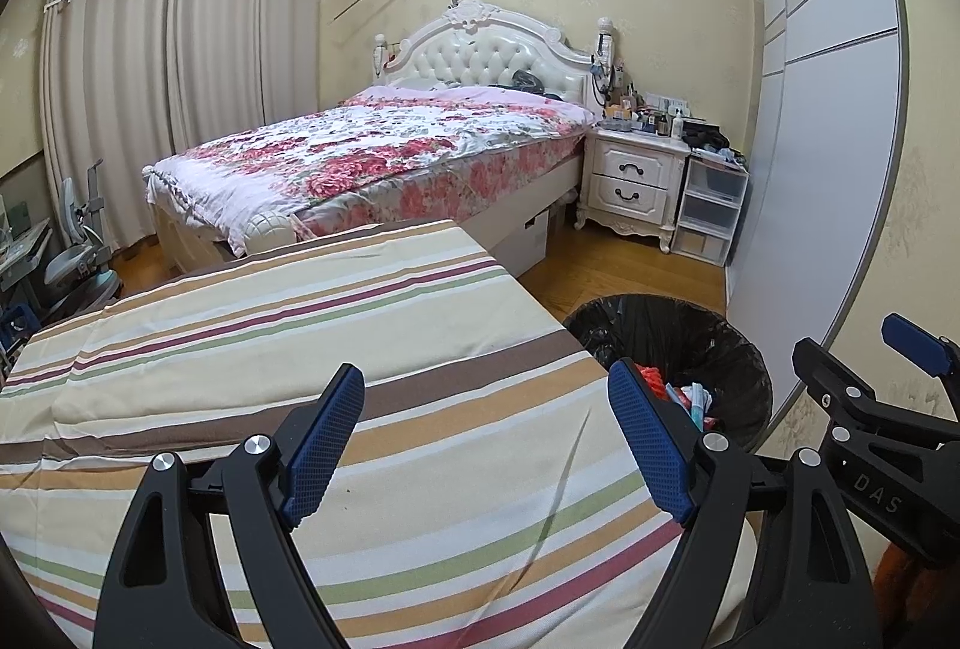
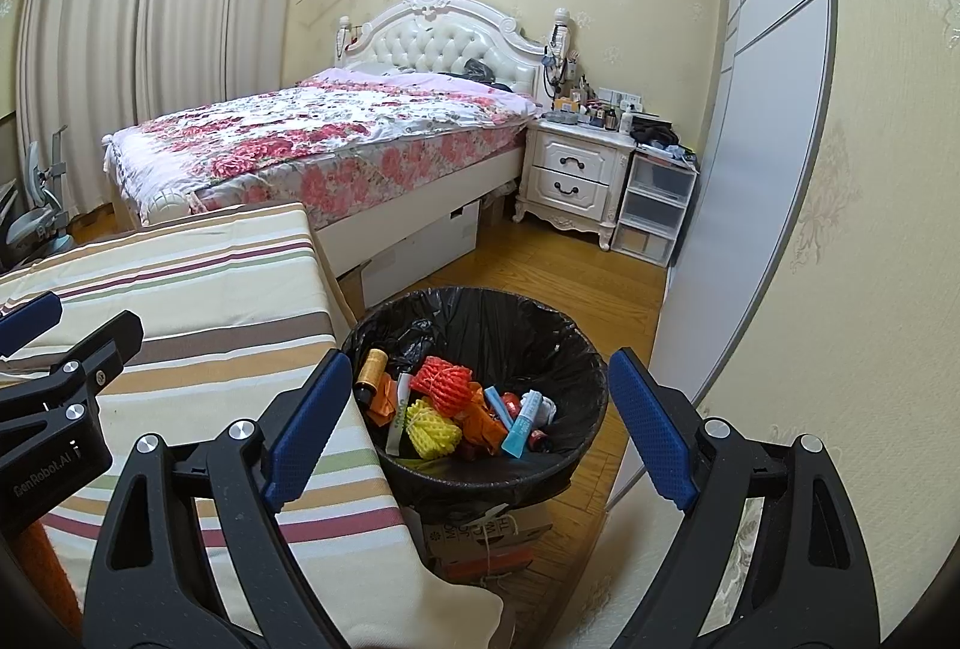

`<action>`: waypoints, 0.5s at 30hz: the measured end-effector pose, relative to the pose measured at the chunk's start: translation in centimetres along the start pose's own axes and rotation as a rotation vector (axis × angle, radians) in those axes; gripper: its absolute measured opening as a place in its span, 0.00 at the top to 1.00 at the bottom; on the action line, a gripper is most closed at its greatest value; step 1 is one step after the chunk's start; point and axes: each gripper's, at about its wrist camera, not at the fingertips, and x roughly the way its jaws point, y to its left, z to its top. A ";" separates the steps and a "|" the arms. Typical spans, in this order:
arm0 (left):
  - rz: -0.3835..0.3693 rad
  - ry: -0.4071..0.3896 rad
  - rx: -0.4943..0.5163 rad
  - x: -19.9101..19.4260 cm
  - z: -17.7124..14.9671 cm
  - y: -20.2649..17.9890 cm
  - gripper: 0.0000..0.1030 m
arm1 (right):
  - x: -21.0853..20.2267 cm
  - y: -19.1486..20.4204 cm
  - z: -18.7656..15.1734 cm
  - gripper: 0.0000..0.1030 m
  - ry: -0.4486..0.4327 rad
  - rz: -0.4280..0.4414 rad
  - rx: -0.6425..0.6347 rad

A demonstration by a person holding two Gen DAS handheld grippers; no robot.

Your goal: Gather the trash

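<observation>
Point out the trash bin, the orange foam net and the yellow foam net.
Trash bin (image 2: pixel 591 349), right wrist view, liner at far rim.
Orange foam net (image 2: pixel 444 379), right wrist view, its middle.
Yellow foam net (image 2: pixel 429 424), right wrist view, its middle.

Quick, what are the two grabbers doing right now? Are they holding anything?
Left hand-held gripper: open, holding nothing, over the striped cloth.
Right hand-held gripper: open, holding nothing, in front of the bin.
</observation>
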 end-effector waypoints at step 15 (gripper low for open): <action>0.035 -0.012 -0.042 0.1 0.1 0.4 0.17 | 0.0 0.0 -0.1 0.17 0.001 0.000 0.000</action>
